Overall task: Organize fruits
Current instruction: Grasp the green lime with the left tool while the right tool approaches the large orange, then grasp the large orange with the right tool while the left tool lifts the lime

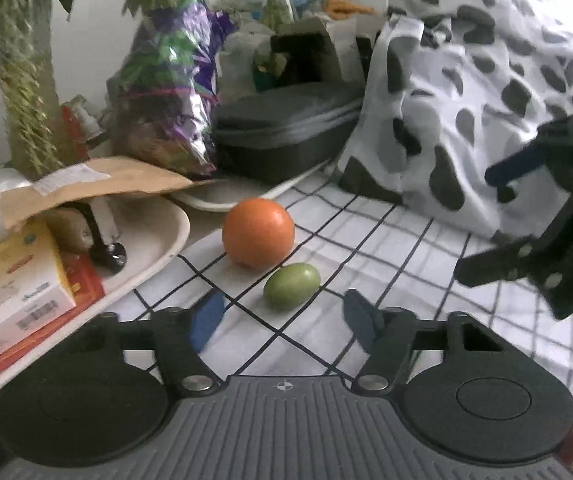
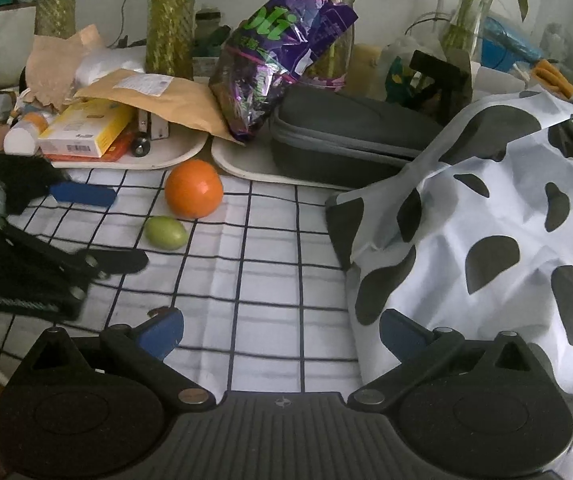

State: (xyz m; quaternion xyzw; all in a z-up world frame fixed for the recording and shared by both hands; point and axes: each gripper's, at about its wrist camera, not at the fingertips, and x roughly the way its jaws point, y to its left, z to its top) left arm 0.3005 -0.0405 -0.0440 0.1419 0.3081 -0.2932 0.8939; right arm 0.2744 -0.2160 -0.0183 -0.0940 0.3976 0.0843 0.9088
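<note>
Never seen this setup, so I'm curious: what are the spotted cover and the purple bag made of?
The spotted cover looks like thin, matte woven fabric: it drapes in soft folds. The purple bag looks like glossy plastic or foil film: sharp crinkles and bright glints.

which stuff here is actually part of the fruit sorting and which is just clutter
Part of the job:
orange
small green fruit
left hand-held gripper, open
right hand-held gripper, open

Just lying about:
purple snack bag
dark zip case
cow-print cloth
yellow box
brown envelope
</note>
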